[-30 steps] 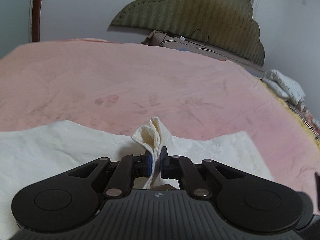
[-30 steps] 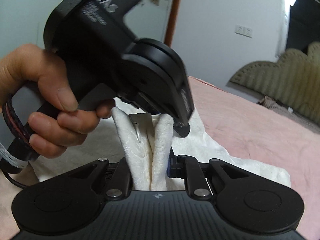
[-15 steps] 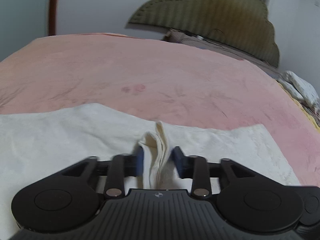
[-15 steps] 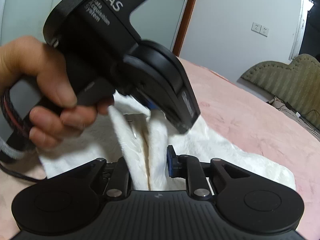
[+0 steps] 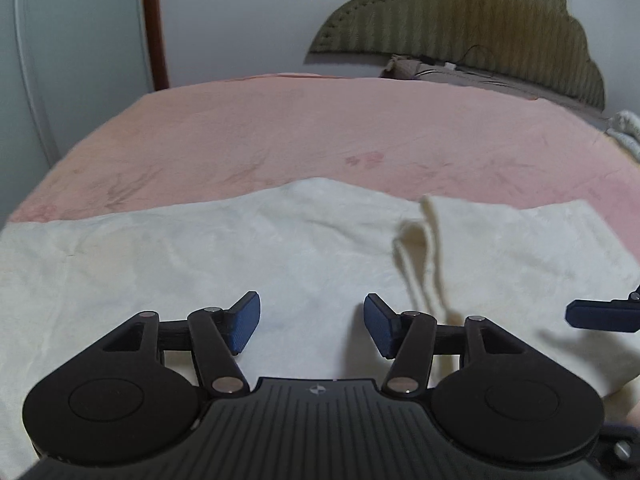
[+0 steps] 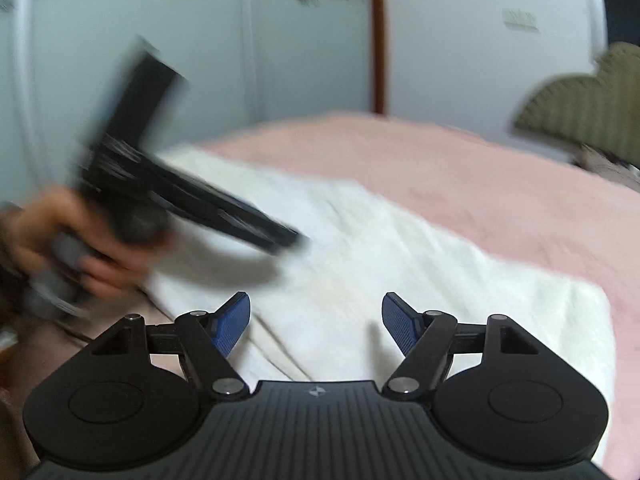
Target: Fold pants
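Note:
White pants (image 5: 200,256) lie spread flat on a pink bedcover (image 5: 280,132). My left gripper (image 5: 312,320) hovers just over the cloth, its jaws opening with nothing between the blue pads. A small raised fold (image 5: 424,232) of the pants stands free to its right. One blue fingertip of my right gripper (image 5: 600,314) shows at the right edge. In the right wrist view, my right gripper (image 6: 316,316) is also opening over the pants (image 6: 380,248), with no cloth pinched. To its left are the blurred left gripper (image 6: 180,200) and the hand (image 6: 92,256) holding it.
An olive scalloped headboard (image 5: 460,28) stands at the far end of the bed. A pale wardrobe door (image 5: 80,60) and a brown door frame (image 5: 154,24) are at the left. A white bundle (image 5: 626,132) lies at the bed's right edge.
Both grippers have let go of the pinched folds and spread their jaws. The left gripper has swung left, away from its fold, which now sags to the right. The pants lie flatter.

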